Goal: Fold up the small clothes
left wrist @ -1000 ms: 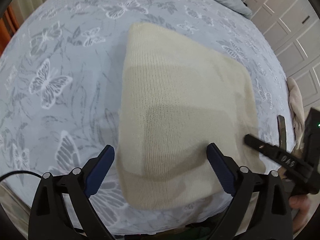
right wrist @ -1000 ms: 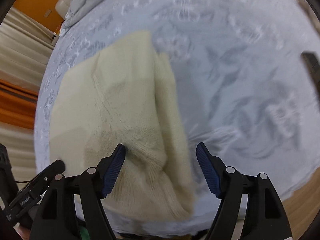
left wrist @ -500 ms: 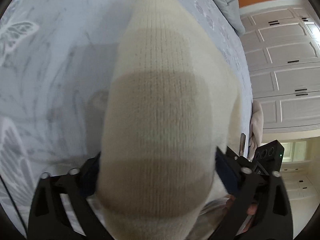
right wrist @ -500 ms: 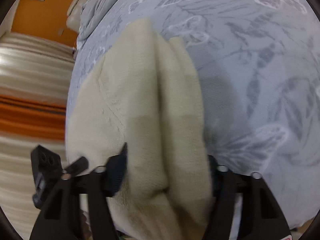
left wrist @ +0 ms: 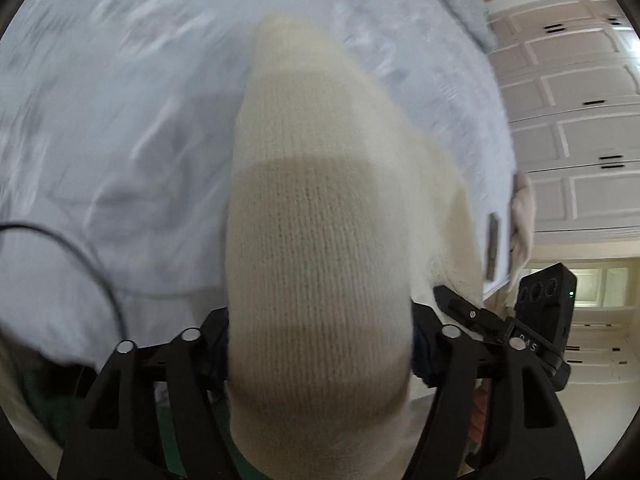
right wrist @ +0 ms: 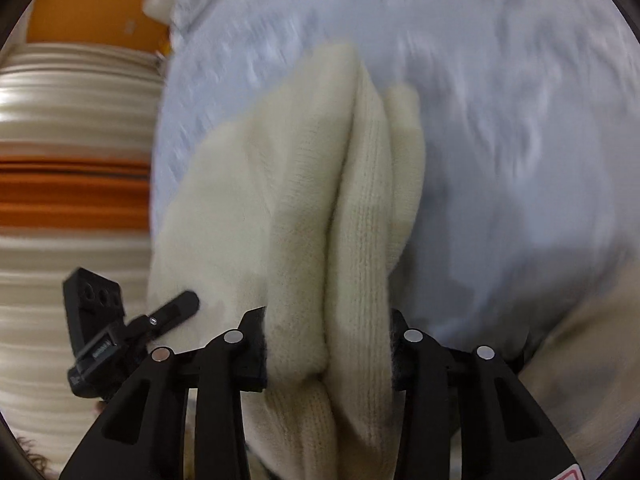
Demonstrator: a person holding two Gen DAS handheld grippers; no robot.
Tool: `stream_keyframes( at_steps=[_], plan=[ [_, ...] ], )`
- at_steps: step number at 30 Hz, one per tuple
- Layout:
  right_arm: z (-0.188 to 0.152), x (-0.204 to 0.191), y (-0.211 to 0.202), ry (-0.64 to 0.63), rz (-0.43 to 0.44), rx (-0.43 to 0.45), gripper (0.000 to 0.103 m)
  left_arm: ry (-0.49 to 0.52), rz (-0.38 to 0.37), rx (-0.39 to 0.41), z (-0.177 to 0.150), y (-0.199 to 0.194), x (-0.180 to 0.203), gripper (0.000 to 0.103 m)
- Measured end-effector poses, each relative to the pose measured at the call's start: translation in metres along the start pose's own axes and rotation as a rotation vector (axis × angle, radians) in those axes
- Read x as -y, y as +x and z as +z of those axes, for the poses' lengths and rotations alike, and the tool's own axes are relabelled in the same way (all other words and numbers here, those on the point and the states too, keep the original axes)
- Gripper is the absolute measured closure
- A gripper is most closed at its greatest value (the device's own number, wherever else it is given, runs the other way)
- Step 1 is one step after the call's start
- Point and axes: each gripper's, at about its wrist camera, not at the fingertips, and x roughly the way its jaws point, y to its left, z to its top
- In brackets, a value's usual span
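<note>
A cream knit garment (left wrist: 320, 240), folded, is held at its near edge by both grippers and lifted off the bed. My left gripper (left wrist: 320, 348) is shut on the near left part of the garment; the cloth covers its fingertips. My right gripper (right wrist: 328, 348) is shut on the thick folded layers of the garment (right wrist: 360, 220) at its near right part. The right gripper also shows in the left wrist view (left wrist: 492, 328), and the left gripper in the right wrist view (right wrist: 160, 316).
The bed has a pale blue butterfly-print cover (left wrist: 120, 120). White cabinet doors (left wrist: 580, 120) stand on the right. A small dark object (left wrist: 494, 246) and a beige cloth (left wrist: 524, 216) lie at the bed's right edge. Striped curtains (right wrist: 72, 120) are on the left.
Both grippers went from open over the flat garment to shut on its near edge. The garment has been pulled up and towards me, off the bed's front edge.
</note>
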Motion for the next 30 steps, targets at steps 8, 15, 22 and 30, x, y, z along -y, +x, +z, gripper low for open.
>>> stream_keyframes(
  at_steps=[8, 15, 22, 30],
  plan=[
    [0.02, -0.007, 0.034, 0.059, -0.033, 0.007, 0.05, -0.108, -0.062, 0.026, 0.009, 0.027, -0.022, 0.015],
    [0.002, -0.05, -0.016, -0.092, -0.01, 0.121, 0.068, 0.084, 0.031, 0.127, -0.004, -0.03, 0.031, 0.042],
    [-0.027, -0.107, -0.085, -0.244, 0.074, 0.277, 0.068, 0.252, 0.066, 0.314, -0.03, -0.127, 0.086, 0.042],
    [-0.046, -0.176, -0.162, -0.409, 0.156, 0.445, 0.068, 0.347, 0.031, 0.522, -0.046, -0.219, 0.13, 0.042]
  ],
)
